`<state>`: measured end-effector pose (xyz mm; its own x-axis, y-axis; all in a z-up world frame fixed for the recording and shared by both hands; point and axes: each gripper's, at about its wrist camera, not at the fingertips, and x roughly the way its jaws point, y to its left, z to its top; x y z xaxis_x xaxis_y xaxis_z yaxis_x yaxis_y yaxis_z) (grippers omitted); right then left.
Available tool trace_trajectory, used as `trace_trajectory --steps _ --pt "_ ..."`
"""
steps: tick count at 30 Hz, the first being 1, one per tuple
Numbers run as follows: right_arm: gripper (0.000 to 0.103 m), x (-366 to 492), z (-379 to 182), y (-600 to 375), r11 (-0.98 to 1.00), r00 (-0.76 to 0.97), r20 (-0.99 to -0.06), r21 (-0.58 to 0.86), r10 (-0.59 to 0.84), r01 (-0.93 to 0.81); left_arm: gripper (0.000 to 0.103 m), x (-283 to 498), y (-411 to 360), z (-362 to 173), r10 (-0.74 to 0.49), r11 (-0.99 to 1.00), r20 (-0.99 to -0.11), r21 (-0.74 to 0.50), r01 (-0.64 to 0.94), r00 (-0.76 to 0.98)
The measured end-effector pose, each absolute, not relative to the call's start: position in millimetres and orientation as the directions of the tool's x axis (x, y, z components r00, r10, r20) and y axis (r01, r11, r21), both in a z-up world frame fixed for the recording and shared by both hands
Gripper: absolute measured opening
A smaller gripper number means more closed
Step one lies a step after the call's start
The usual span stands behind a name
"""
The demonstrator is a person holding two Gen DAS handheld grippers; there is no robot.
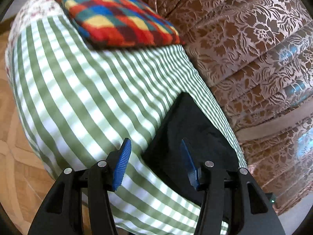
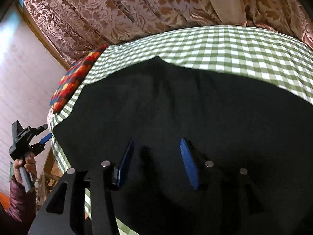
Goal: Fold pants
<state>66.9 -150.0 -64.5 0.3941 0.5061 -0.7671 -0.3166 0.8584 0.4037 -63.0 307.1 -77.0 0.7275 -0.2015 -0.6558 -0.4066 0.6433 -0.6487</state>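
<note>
Plainly, in the left wrist view the left gripper [image 1: 156, 166] hangs with jaws apart and nothing between them, over a green checked sheet [image 1: 78, 90] on the bed. One corner of the black pants [image 1: 187, 137] lies just ahead on the right, by the far edge, near the floral curtain [image 1: 254, 49]. One plaid cushion [image 1: 117, 17] sits further off.

In the right wrist view the right gripper [image 2: 156, 162] hovers right over the pants [image 2: 176, 101], jaws open, no cloth pinched. The pants look like one flat dark slab in the middle of the sheet [image 2: 234, 49]. At the far left a hand [image 2: 25, 166] holds the left gripper [image 2: 44, 135] off the edge.

For a good next fold, I would take two corners of one end together, lift evenly and lay edge on edge.

Count: one pants, two grippers, one cushion.
</note>
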Motion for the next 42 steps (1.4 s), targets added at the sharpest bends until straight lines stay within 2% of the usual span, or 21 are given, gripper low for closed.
trace_trajectory --steps 2,3,4,5,7,9,12,15,17,18,19,21,23,28,29,34,36,38,42 --pt "0.052 67.1 -67.9 -150.1 0.857 0.393 -0.766 0.411 0.509 -0.310 0.051 -56.7 294.8 -78.0 -0.214 0.655 -0.651 -0.649 -0.387 0.729" --pt "0.052 67.4 -69.2 -150.8 0.856 0.393 -0.763 0.417 0.513 -0.307 0.046 -49.7 287.7 -77.4 -0.212 0.678 -0.659 -0.631 -0.377 0.722" --pt "0.052 68.1 -71.2 -152.2 0.852 0.390 -0.760 0.427 0.519 -0.302 0.017 -43.2 281.4 -76.0 -0.196 0.711 -0.674 -0.598 -0.370 0.712" --pt "0.052 68.5 -73.0 -154.3 0.848 0.388 -0.756 0.441 0.528 -0.295 0.007 -34.0 272.0 -74.0 -0.135 0.768 -0.715 -0.513 -0.383 0.686" --pt "0.052 68.9 -76.5 -159.1 0.834 0.386 -0.740 0.473 0.551 -0.284 0.005 -26.5 268.6 -73.6 -0.094 0.795 -0.720 -0.470 -0.384 0.687" --pt "0.052 67.3 -78.6 -161.2 0.827 0.390 -0.729 0.481 0.562 -0.291 0.005 -25.2 271.9 -73.7 -0.036 0.813 -0.729 -0.419 -0.404 0.683" --pt "0.053 63.2 -79.7 -160.0 0.828 0.409 -0.720 0.468 0.560 -0.310 0.005 -18.9 273.0 -99.4 0.001 0.829 -0.800 -0.335 -0.448 0.600" --pt "0.054 59.7 -79.0 -157.7 0.831 0.414 -0.722 0.450 0.554 -0.326 0.005 -25.4 261.7 -96.9 0.036 0.851 -0.795 -0.293 -0.436 0.605" --pt "0.057 60.2 -77.6 -158.0 0.827 0.401 -0.725 0.459 0.560 -0.325 0.015 -34.3 264.0 -81.1 0.061 0.831 -0.782 -0.304 -0.466 0.620" --pt "0.061 60.5 -77.2 -158.6 0.823 0.395 -0.723 0.468 0.566 -0.323 0.031 -37.6 264.8 -74.5 0.090 0.826 -0.777 -0.291 -0.483 0.623" --pt "0.063 61.2 -76.4 -159.3 0.815 0.385 -0.720 0.479 0.577 -0.325 0.035 -42.3 264.6 -64.0 0.140 0.821 -0.764 -0.266 -0.506 0.630" --pt "0.064 60.9 -74.2 -159.0 0.816 0.377 -0.726 0.477 0.575 -0.326 0.035 -45.8 260.5 -45.5 0.167 0.829 -0.729 -0.260 -0.494 0.664" --pt "0.066 59.5 -68.7 -161.2 0.819 0.370 -0.733 0.476 0.571 -0.320 0.035 -42.7 249.7 -34.1 0.127 0.847 -0.697 -0.295 -0.443 0.706" --pt "0.066 48.9 -51.5 -177.9 0.838 0.408 -0.733 0.458 0.545 -0.297 0.036 -0.5 170.1 -28.5 -0.124 0.919 -0.641 -0.362 -0.156 0.757" --pt "0.066 46.2 -51.6 -182.0 0.842 0.409 -0.737 0.454 0.538 -0.291 0.036 9.4 145.6 -33.1 -0.177 0.931 -0.643 -0.355 -0.085 0.745" --pt "0.066 17.2 -58.1 -205.5 0.879 0.423 -0.773 0.379 0.472 -0.289 0.036 18.6 85.5 -66.9 -0.327 0.930 -0.709 -0.359 0.079 0.625" --pt "0.066 3.6 -63.8 -220.0 0.879 0.440 -0.763 0.385 0.474 -0.280 0.036 11.9 75.8 -92.9 -0.307 0.946 -0.774 -0.310 0.091 0.555" --pt "0.066 -5.6 -67.9 -231.2 0.871 0.459 -0.741 0.399 0.491 -0.287 0.036 -3.8 76.3 -103.4 -0.290 0.954 -0.755 -0.275 0.116 0.589" --pt "0.066 -4.1 -62.9 -244.0 0.845 0.444 -0.720 0.456 0.534 -0.279 0.036 -0.5 78.0 -92.9 -0.275 0.956 -0.779 -0.282 0.077 0.564"
